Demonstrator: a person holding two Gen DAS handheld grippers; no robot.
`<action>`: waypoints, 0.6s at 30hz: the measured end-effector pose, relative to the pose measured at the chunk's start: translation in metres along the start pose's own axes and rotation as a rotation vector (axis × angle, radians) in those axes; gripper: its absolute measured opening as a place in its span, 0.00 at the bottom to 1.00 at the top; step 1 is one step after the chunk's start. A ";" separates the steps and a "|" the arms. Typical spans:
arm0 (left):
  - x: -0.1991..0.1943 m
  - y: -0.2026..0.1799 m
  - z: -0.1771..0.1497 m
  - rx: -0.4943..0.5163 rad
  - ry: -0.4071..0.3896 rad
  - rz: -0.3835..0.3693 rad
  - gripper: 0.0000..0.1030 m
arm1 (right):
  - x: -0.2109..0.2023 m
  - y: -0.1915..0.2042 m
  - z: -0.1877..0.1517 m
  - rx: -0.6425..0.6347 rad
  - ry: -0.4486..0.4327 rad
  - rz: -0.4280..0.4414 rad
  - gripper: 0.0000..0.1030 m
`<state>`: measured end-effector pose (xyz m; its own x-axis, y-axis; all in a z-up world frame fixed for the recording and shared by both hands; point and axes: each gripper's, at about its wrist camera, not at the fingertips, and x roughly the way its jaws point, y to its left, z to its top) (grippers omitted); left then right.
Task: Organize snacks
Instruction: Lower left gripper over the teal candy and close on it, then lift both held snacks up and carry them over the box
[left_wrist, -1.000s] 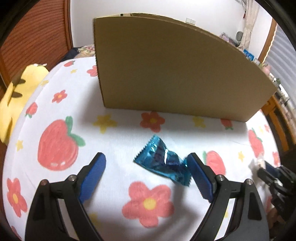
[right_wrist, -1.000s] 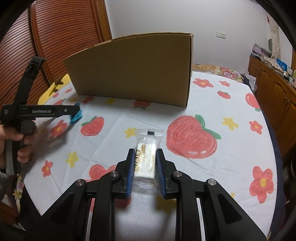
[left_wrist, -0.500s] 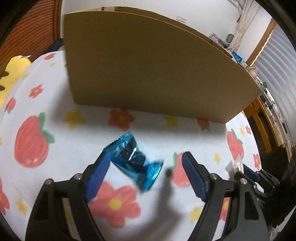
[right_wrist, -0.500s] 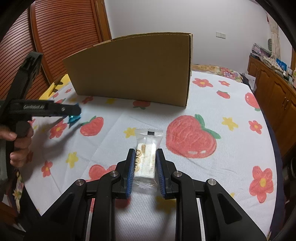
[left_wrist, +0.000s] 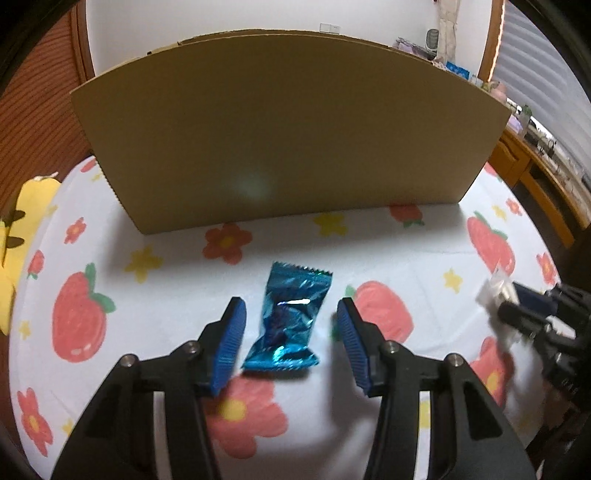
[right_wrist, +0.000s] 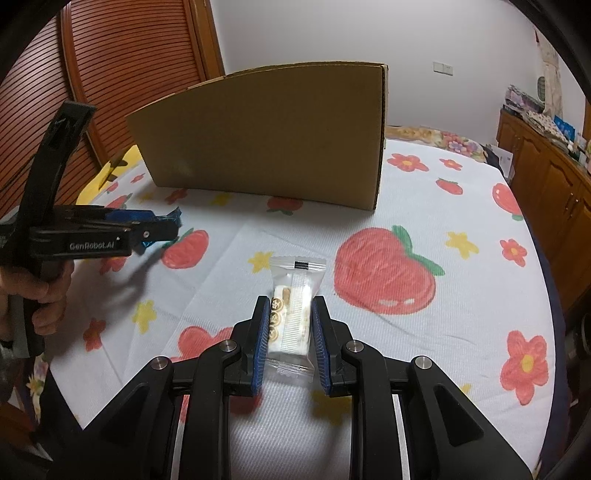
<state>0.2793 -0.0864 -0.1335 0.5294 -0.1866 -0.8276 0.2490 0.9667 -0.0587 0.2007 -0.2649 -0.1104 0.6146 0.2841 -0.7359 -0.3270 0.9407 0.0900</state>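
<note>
A blue foil snack packet (left_wrist: 290, 317) lies on the flowered tablecloth between the pads of my left gripper (left_wrist: 290, 330), which is open around it without touching. From the right wrist view the left gripper (right_wrist: 162, 227) shows at the left with the blue packet (right_wrist: 173, 218) at its tips. My right gripper (right_wrist: 290, 332) is shut on a clear-wrapped white snack bar (right_wrist: 293, 306), low over the cloth; it also shows in the left wrist view (left_wrist: 496, 291). A tall cardboard box (left_wrist: 288, 129) stands behind, its inside hidden.
The round table's tablecloth (right_wrist: 424, 229) has strawberry and flower prints. A yellow cushion (left_wrist: 22, 229) lies at the left edge. A wooden cabinet (right_wrist: 546, 173) stands to the right and a slatted wooden door (right_wrist: 110, 74) at the back left.
My left gripper has turned and moved so the blue packet now lies lengthwise between its pads, and its jaws have narrowed. The right gripper has held still with the snack bar.
</note>
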 end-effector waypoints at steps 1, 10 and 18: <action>0.000 0.001 -0.001 0.008 -0.001 0.007 0.49 | 0.000 0.000 0.000 0.000 0.000 0.001 0.20; -0.010 -0.005 -0.008 0.056 -0.034 0.004 0.21 | 0.001 0.000 -0.001 0.004 0.005 -0.007 0.20; -0.034 -0.003 -0.008 0.041 -0.087 -0.047 0.21 | 0.003 0.001 -0.001 0.007 0.012 -0.016 0.20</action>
<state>0.2538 -0.0819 -0.1093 0.5841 -0.2477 -0.7730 0.3070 0.9490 -0.0721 0.2016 -0.2635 -0.1127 0.6113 0.2665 -0.7451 -0.3120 0.9465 0.0826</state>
